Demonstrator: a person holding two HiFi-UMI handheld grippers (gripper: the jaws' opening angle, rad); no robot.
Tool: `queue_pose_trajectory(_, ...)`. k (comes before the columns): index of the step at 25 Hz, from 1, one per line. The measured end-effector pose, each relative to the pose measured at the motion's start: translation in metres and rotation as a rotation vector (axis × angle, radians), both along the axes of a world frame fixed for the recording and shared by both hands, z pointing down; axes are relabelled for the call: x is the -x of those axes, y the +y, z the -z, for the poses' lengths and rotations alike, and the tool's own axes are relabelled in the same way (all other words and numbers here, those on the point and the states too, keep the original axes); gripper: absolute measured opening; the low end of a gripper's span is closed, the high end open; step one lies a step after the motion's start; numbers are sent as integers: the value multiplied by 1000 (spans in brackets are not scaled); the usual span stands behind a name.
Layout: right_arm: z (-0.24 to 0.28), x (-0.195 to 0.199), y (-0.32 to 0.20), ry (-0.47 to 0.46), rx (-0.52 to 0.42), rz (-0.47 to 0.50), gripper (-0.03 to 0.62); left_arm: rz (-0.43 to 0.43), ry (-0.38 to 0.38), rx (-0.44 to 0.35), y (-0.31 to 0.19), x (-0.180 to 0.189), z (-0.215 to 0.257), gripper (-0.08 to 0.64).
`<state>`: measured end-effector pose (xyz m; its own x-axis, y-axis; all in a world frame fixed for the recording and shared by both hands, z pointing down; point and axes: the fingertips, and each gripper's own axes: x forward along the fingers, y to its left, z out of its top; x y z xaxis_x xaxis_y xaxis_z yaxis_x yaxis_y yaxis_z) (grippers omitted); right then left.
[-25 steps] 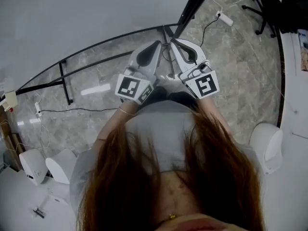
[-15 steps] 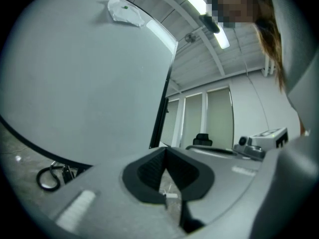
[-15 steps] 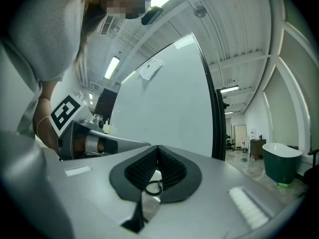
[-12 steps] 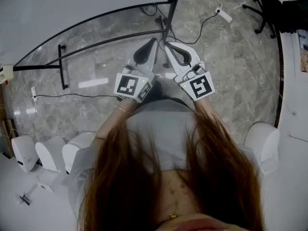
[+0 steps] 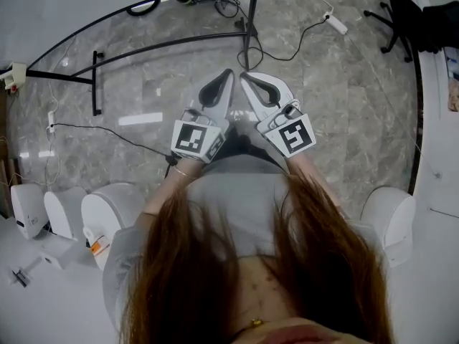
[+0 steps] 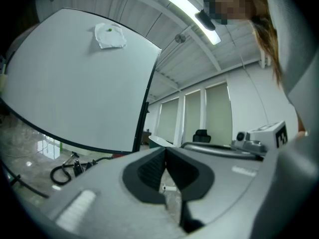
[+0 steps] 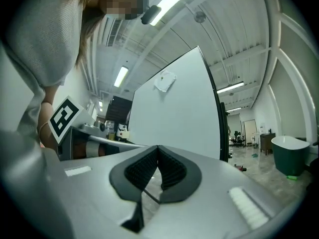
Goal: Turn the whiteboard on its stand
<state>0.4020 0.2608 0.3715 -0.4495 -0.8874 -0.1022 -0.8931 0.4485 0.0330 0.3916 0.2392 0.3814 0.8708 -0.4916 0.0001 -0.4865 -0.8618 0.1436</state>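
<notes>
Whiteboard (image 5: 72,6) partly beyond top edge

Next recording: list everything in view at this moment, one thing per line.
whiteboard: one, white with black frame, ahead of both grippers
stand: one, black, on the floor under the board
cloth: one, white, on the board near its top
power strip: one, white, on the floor, far right
office chair: one, black, far right corner
tub: one, dark green, on the floor right of the board
left gripper: grey, shut, empty
right gripper: grey, shut, empty
</notes>
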Motion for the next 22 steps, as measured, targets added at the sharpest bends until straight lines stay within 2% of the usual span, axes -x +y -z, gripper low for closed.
queue_pose_trajectory(5, 7, 13, 14, -1, -8, -10, -5, 10, 26, 13, 14, 18, 5, 0)
queue_pose_trajectory(8, 11, 26, 19, 4, -18, -21, -5, 21, 12, 24, 20, 34, 4, 2)
queue_pose_trajectory(11, 12, 38, 15, 10, 15, -58, -6, 41, 0, 23, 19, 48, 6, 1)
queue_pose_trajectory(17, 52, 40, -25, 49, -39, -150, -6, 118, 67, -63, -17, 50, 55, 0)
queue_pose_trajectory(22, 81, 27, -35, 17, -89, -240, -6, 147, 94, -96, -23, 52, 81, 0)
